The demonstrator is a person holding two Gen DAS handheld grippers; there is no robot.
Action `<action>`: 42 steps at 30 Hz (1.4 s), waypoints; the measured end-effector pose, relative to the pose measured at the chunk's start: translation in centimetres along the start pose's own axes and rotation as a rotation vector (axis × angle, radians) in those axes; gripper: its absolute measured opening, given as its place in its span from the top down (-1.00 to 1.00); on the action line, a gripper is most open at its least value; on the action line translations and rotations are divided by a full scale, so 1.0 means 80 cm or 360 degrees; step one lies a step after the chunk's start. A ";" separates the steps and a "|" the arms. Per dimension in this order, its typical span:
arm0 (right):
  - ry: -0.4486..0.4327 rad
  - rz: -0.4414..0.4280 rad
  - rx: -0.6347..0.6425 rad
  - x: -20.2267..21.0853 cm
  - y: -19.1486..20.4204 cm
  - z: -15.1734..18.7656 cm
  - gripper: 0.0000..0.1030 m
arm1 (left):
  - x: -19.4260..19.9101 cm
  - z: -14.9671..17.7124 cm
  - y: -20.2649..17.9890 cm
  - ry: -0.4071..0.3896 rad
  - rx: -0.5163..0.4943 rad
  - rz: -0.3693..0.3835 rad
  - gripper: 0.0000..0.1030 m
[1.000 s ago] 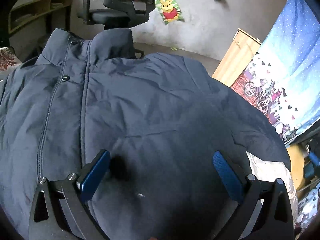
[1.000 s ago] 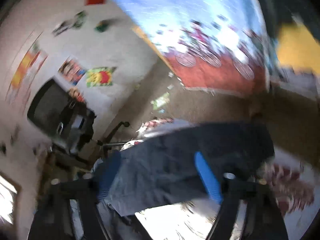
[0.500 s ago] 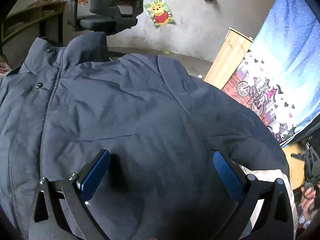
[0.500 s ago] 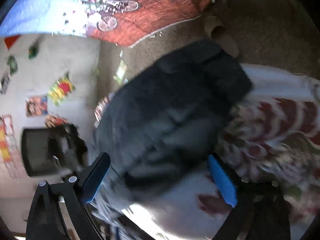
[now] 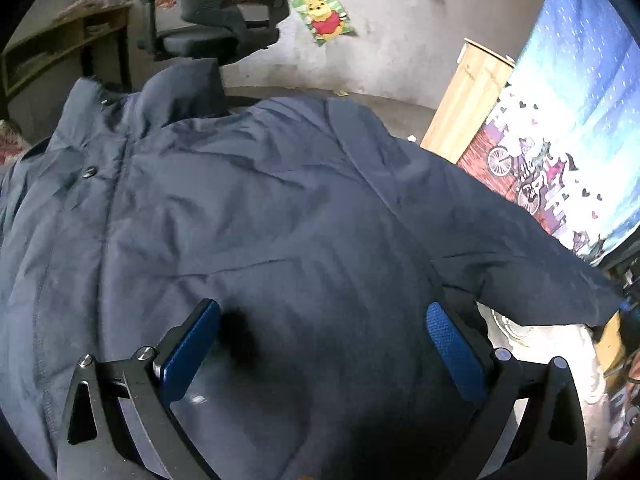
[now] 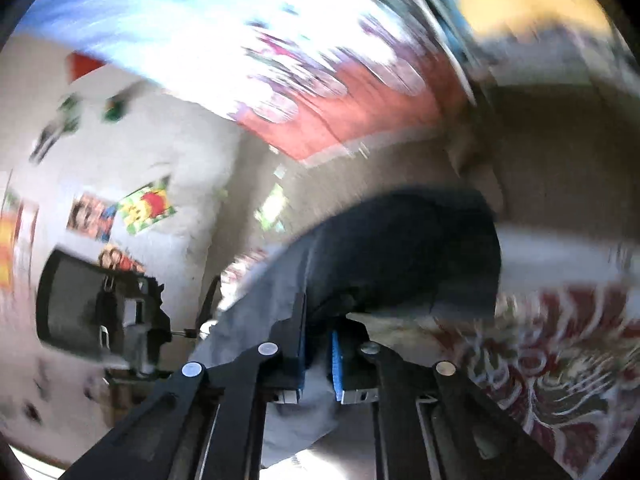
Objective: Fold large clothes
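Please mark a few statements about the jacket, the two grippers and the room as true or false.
1. The left gripper is clamped on the jacket. False: it stands open above the cloth.
2. The right gripper is shut on jacket fabric. True; its jaws have just been closing.
3. The jacket is bright red. False: dark blue-grey.
4. An office chair stands beyond the collar. True.

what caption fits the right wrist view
Right gripper shut on the dark jacket's edge over a patterned bedsheet.
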State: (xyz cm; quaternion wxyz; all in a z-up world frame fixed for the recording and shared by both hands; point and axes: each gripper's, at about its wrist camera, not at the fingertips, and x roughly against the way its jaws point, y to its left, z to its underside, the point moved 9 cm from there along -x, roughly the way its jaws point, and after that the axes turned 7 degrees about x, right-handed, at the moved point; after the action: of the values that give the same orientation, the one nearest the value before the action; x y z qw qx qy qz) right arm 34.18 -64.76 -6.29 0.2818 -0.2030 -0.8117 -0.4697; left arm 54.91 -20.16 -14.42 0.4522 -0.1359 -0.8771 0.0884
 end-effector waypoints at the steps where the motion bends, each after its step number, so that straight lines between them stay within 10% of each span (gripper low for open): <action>1: -0.0062 -0.0005 0.0112 0.013 0.024 -0.004 0.81 | 0.009 -0.001 0.010 0.0016 0.0040 0.0001 -0.96; 6: -0.0391 -0.0098 0.0839 0.084 0.186 0.017 0.81 | 0.055 -0.009 0.054 0.0004 0.0163 -0.0018 -0.96; 16: -0.0438 -0.0427 0.1923 0.119 0.406 0.282 0.82 | 0.177 0.005 0.184 -0.0077 0.0394 -0.0121 -0.96; 28: -0.0134 -0.0257 0.2832 0.034 0.358 0.561 0.73 | 0.271 0.063 0.322 -0.0145 0.0683 0.0004 -0.96; 31: 0.0005 -0.0237 0.2871 0.011 0.318 0.583 0.56 | 0.269 0.072 0.330 -0.0126 0.0700 0.0063 -0.96; 37: 0.0311 -0.0478 0.2654 0.016 0.290 0.609 -0.51 | 0.261 0.059 0.305 -0.0146 0.0688 0.0304 -0.96; 42: 0.0367 -0.0610 0.2575 0.032 0.300 0.595 -0.51 | 0.222 0.048 0.268 -0.0032 0.0722 0.0390 -0.96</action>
State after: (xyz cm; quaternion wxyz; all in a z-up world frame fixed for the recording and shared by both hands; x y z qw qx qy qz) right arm 33.77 -11.41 -8.13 0.3370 0.2526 -0.8847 0.1999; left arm 45.37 5.69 -8.95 0.4482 -0.1352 -0.8163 0.3383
